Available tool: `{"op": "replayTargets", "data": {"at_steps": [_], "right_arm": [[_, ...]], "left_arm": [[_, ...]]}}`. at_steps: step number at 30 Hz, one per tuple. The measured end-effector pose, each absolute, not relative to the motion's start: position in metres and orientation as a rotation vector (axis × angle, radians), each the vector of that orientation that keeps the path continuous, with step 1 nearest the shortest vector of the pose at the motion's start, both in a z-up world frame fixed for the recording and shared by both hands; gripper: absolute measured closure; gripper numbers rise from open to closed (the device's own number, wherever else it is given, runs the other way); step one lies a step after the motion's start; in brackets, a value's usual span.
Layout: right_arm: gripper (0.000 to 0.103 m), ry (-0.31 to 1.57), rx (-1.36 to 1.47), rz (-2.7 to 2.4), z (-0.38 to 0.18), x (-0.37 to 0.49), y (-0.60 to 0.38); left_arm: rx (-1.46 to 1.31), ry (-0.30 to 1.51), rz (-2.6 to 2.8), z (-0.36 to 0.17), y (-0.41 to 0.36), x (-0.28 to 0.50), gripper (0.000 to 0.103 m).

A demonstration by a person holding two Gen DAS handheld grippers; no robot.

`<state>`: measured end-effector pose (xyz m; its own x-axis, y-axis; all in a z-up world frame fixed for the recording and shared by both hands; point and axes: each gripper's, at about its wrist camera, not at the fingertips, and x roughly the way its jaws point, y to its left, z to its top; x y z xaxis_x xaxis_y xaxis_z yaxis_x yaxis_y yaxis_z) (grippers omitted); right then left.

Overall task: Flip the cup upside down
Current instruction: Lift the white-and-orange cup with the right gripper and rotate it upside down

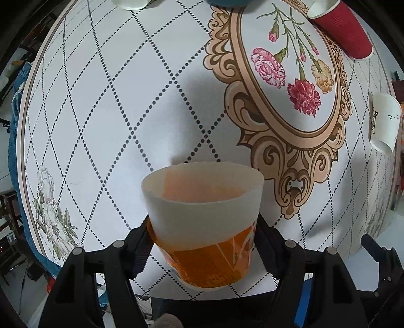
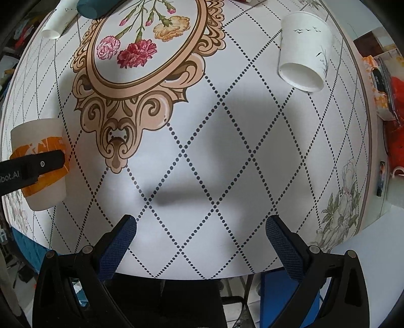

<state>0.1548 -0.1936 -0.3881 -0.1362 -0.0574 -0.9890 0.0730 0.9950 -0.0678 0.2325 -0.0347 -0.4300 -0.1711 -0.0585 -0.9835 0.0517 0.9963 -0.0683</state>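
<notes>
My left gripper (image 1: 203,242) is shut on an orange and white paper cup (image 1: 204,219), its open mouth facing up and away from the camera, above the near part of the table. The same cup shows at the far left of the right wrist view (image 2: 40,164), with a left finger (image 2: 38,164) across its side. My right gripper (image 2: 200,237) is open and empty over the table's near edge.
A round table (image 1: 151,101) with a floral cloth. A red cup (image 1: 346,32) lies at the back right, a white cup (image 1: 383,121) at the right, another white cup (image 2: 305,50) on its side. A teal object (image 2: 88,7) and a white cup (image 2: 59,22) lie at the back.
</notes>
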Motion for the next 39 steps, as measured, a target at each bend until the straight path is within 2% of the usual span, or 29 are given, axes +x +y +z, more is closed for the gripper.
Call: {"op": "replayTargets", "data": {"at_steps": [2,4,5,20,28,32,39], "right_arm": [[0.000,1.705,0.011,-0.111,-0.389,0.152,-0.196],[0.000,1.707,0.010,-0.112,-0.391,0.152,-0.194],[0.000,1.707,0.010,-0.113,-0.391,0.152,-0.194],[0.000,1.690,0.026,-0.120,-0.381,0.147,-0.187],[0.000,1.615,0.204,-0.019,-0.350,0.151,-0.168],[0.009,1.593,0.285,0.065,-0.342,0.162,-0.138],[0.027,1.611,0.344,0.141,-0.346,0.188,-0.088]], "left_arm": [[-0.006,1.741,-0.099,-0.427,-0.031,0.229,0.027],[-0.001,1.742,-0.099,-0.426,-0.026,0.228,0.015],[-0.003,1.737,-0.101,-0.424,-0.025,0.229,0.014],[-0.059,1.708,-0.091,-0.398,-0.002,0.231,0.014],[-0.142,1.577,-0.015,-0.336,0.061,0.216,0.014],[-0.123,1.532,0.086,-0.325,0.101,0.201,0.014],[-0.168,1.576,0.176,-0.352,0.149,0.180,0.014]]}}
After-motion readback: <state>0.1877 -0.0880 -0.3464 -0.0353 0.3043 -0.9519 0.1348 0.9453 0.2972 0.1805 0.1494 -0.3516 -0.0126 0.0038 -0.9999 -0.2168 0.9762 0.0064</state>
